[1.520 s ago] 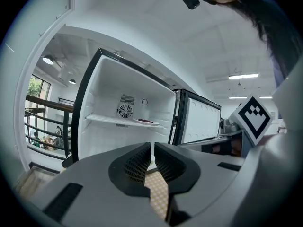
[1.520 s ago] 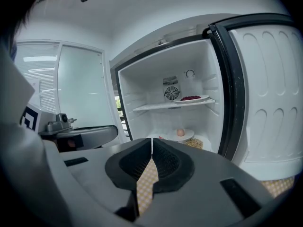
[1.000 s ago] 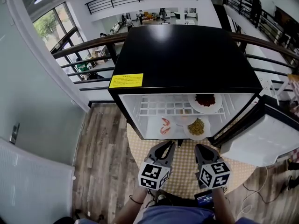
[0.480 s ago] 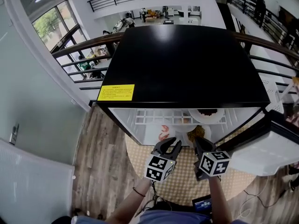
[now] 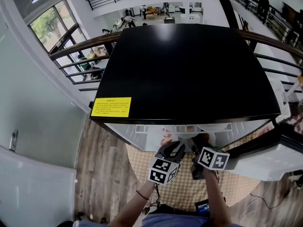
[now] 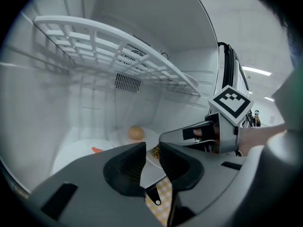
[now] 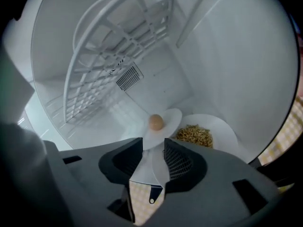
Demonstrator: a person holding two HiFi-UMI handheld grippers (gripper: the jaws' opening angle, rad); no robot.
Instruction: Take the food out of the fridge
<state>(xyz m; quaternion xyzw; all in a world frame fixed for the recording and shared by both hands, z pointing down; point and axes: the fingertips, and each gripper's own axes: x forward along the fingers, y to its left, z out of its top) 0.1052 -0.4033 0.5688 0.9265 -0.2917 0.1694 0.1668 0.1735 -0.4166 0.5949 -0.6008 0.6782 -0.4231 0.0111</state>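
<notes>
The black fridge [image 5: 184,65] stands open, and its top hides most of the inside in the head view. On its floor sit a small plate with a round brown bun [image 7: 155,122], a plate of yellow-brown food [image 7: 194,135], and a plate with an orange shrimp [image 6: 96,150]. My left gripper [image 5: 174,148] [image 6: 152,155] is at the opening, jaws opening, with nothing between them. To its right, my right gripper [image 5: 198,144] [image 7: 153,156] points at the bun plate's near rim. Its jaws are opening, and the pads press on nothing.
A white wire shelf [image 6: 118,51] spans the fridge above the plates. The white door [image 5: 279,155] hangs open at the right. A checkered cloth [image 5: 184,188] covers the round table under the fridge. A yellow label [image 5: 111,107] marks the fridge top.
Both grippers moved forward and down from over the table to the fridge opening, and their jaws parted. The view shifted, so the fridge top now hides the shelves and plates.
</notes>
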